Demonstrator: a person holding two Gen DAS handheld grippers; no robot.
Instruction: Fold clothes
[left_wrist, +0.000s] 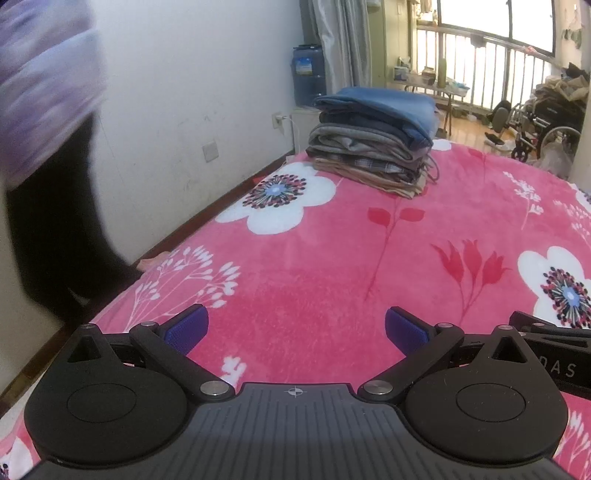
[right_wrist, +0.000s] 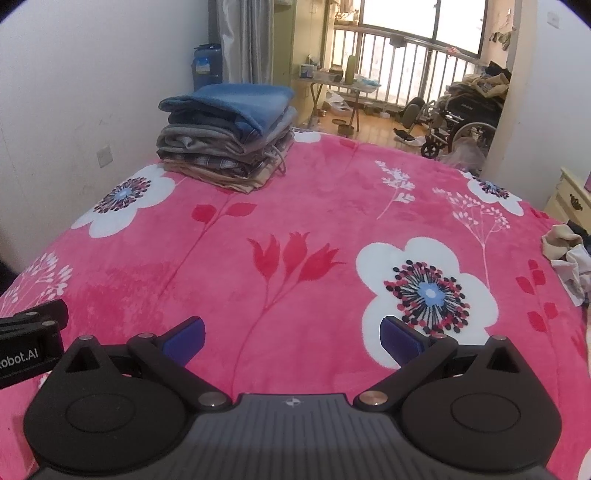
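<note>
Only the left wrist view catches a blurred person (left_wrist: 48, 147) in a pale purple top and dark trousers standing at the bed's left edge by the wall. Only the right wrist view shows a heap of unfolded clothes (right_wrist: 569, 258) at the bed's far right edge, with a cream drawer unit (right_wrist: 569, 201) beyond it.

The left hand-held gripper (left_wrist: 295, 328) hovers over the pink flowered blanket (left_wrist: 332, 258), its blue pads spread wide and holding nothing. The right hand-held gripper (right_wrist: 291, 334) is just beside it, equally wide and empty.

A stack of folded clothes (left_wrist: 376, 144) sits at the far left of the bed, blue piece on top. A blue water jug (left_wrist: 308, 74) stands behind it; its contents cannot be made out.
</note>
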